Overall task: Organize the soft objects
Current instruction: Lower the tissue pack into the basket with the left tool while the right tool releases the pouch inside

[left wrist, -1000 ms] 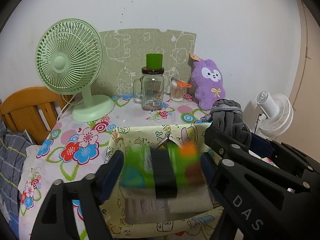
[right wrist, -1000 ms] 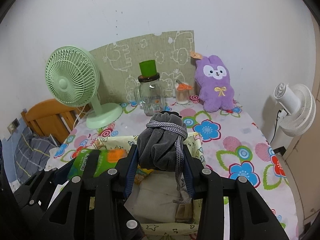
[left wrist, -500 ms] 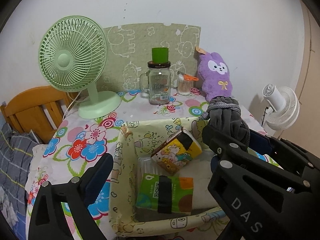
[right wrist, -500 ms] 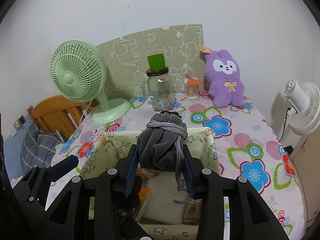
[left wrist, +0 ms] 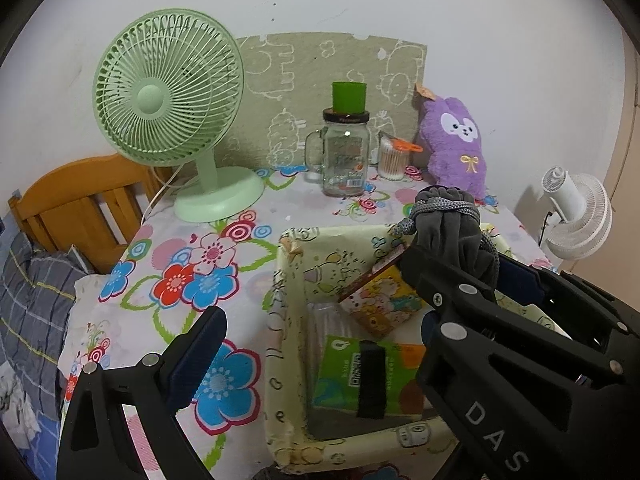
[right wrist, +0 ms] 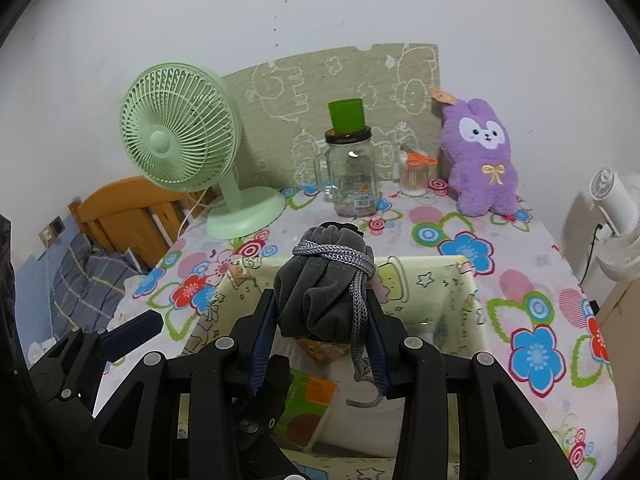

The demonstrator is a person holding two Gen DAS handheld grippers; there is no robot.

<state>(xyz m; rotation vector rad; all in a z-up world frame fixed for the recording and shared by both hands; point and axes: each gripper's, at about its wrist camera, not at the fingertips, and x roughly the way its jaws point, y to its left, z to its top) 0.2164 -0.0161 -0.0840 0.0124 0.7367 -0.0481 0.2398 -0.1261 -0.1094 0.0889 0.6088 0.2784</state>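
Observation:
My right gripper [right wrist: 322,316] is shut on a grey drawstring pouch [right wrist: 320,280] and holds it above the pale yellow fabric basket [right wrist: 456,288]. The pouch also shows in the left wrist view [left wrist: 452,228]. My left gripper [left wrist: 316,336] is open and empty above the basket's [left wrist: 288,300] left side. Inside the basket lie a green tissue pack [left wrist: 360,376] and a cartoon-printed pack [left wrist: 384,304]. A purple plush rabbit [right wrist: 482,160] sits against the wall at the back right.
A green desk fan [left wrist: 168,96] stands at the back left. A glass jar with a green cup on top [left wrist: 346,148] and a cotton swab holder [left wrist: 392,156] stand at the back. A white fan [left wrist: 576,208] is off the table's right edge, a wooden chair [left wrist: 76,204] to the left.
My left gripper let go of the green tissue pack, which now lies in the basket, and has pulled back to the left. My right gripper keeps holding the pouch above the basket.

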